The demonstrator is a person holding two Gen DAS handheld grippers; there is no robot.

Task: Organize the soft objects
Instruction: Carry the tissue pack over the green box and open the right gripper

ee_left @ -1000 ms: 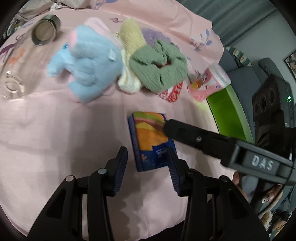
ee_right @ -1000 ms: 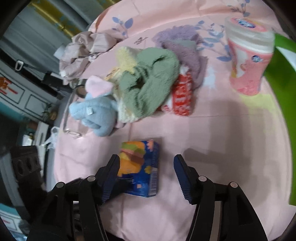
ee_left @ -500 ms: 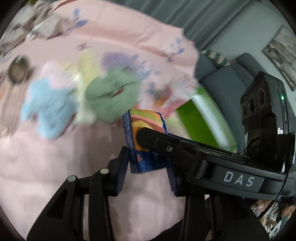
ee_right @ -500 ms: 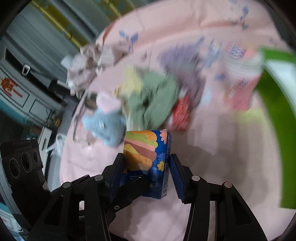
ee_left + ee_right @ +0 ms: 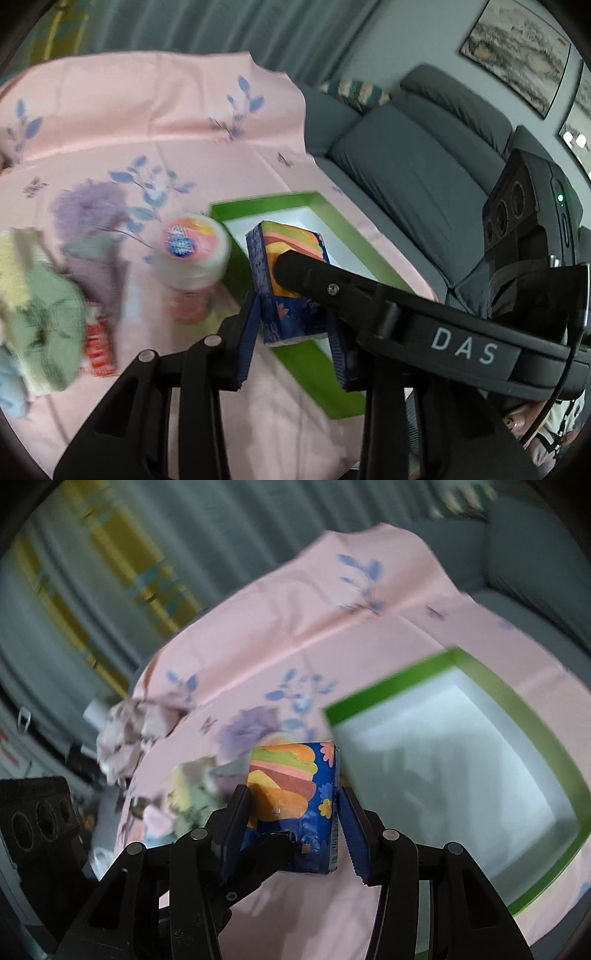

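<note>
Now both grippers clamp one blue tissue pack (image 5: 291, 291), lifted off the pink cloth (image 5: 147, 122) over the near end of the green tray (image 5: 314, 373). Left gripper (image 5: 293, 341), jaws just closing, squeezes its narrow sides; right gripper (image 5: 293, 821) pinches it at a half-wide gap. Beside the tray stands a pink tub (image 5: 194, 251); soft things (image 5: 44, 325) lie heaped further left

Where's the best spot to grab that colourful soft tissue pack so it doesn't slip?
Across its two narrow blue sides, pads flat, coming from the near short end. The colourful soft tissue pack is flat and squashy; the left gripper and right gripper both pinch it this way near the green-rimmed box.
</note>
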